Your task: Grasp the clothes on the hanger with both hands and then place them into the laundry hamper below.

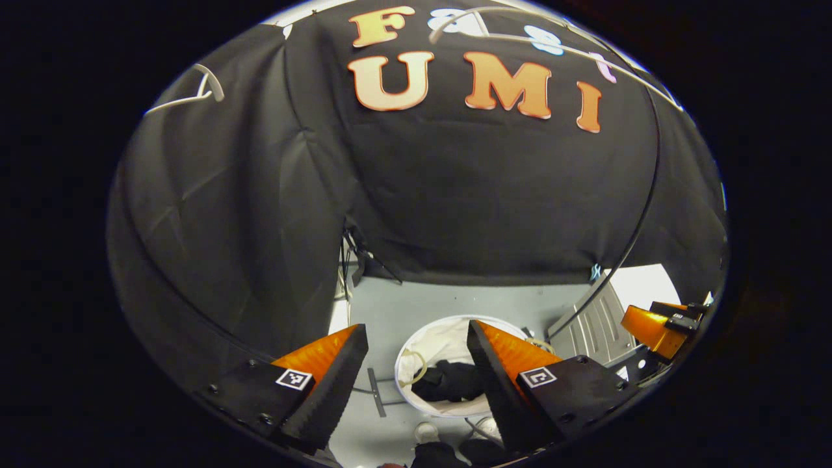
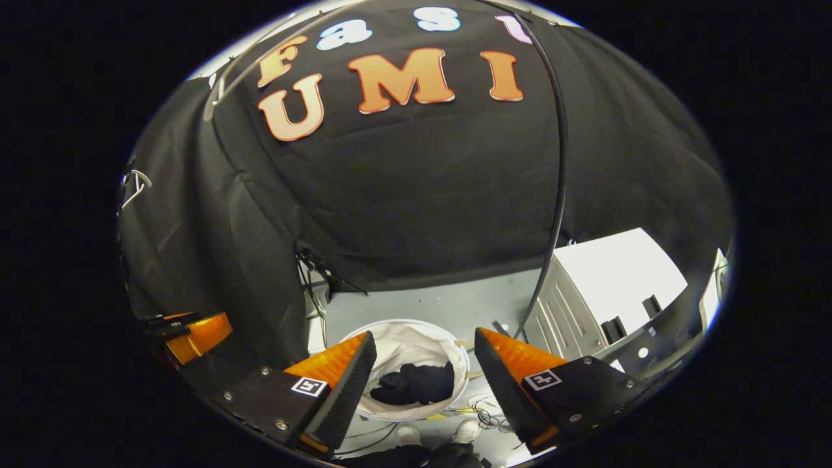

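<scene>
A round white laundry hamper (image 1: 429,338) stands on the grey floor below, with dark clothes (image 1: 448,380) lying inside it. In the right gripper view the same hamper (image 2: 416,344) holds the dark clothes (image 2: 416,383). My left gripper (image 1: 416,383) hangs open above the hamper with nothing between its fingers. My right gripper (image 2: 422,383) is open and empty too, also above the hamper. An empty white hanger (image 1: 195,91) hangs at the upper left, seen as well in the right gripper view as a hanger (image 2: 133,185). Each view shows the other gripper at its edge (image 1: 656,325) (image 2: 192,335).
A white ribbed cabinet (image 2: 598,292) stands to the right of the hamper. A thin black cable (image 2: 559,169) runs down the cloth wall. Loose cables (image 2: 481,406) lie on the floor near the hamper, and a rail (image 1: 520,39) crosses the top.
</scene>
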A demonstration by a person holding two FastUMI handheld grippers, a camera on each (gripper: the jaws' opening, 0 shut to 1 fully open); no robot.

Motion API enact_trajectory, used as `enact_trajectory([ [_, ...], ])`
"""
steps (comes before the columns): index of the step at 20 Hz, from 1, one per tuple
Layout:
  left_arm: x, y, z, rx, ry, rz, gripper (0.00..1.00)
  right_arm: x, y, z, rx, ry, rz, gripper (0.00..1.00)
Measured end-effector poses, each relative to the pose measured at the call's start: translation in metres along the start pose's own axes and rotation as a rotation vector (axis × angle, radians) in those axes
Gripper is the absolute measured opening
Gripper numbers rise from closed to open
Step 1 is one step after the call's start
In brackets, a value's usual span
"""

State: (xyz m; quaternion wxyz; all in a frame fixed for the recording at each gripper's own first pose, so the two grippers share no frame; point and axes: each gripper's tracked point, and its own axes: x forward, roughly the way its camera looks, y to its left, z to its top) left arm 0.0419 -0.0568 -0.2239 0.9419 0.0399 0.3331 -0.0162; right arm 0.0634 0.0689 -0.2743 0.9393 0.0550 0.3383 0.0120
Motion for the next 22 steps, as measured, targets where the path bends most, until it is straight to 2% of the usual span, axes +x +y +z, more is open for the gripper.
enact_trajectory([
  [5,-0.025,-0.002,0.053,-0.002,-0.143,-0.006,1.0,-0.043,0.025,0.06,-0.073,-0.164,0.023,0.94],
  [10,-0.069,0.002,0.104,0.002,-0.29,-0.013,1.0,-0.081,0.047,0.11,-0.061,-0.288,0.074,0.94],
  [14,-0.094,0.001,0.126,0.007,-0.365,-0.023,0.99,-0.123,0.058,0.153,-0.089,-0.411,0.093,0.94],
  [22,-0.144,0.012,0.19,0.01,-0.584,0.012,0.99,-0.172,0.071,0.209,-0.147,-0.624,0.1,0.94],
])
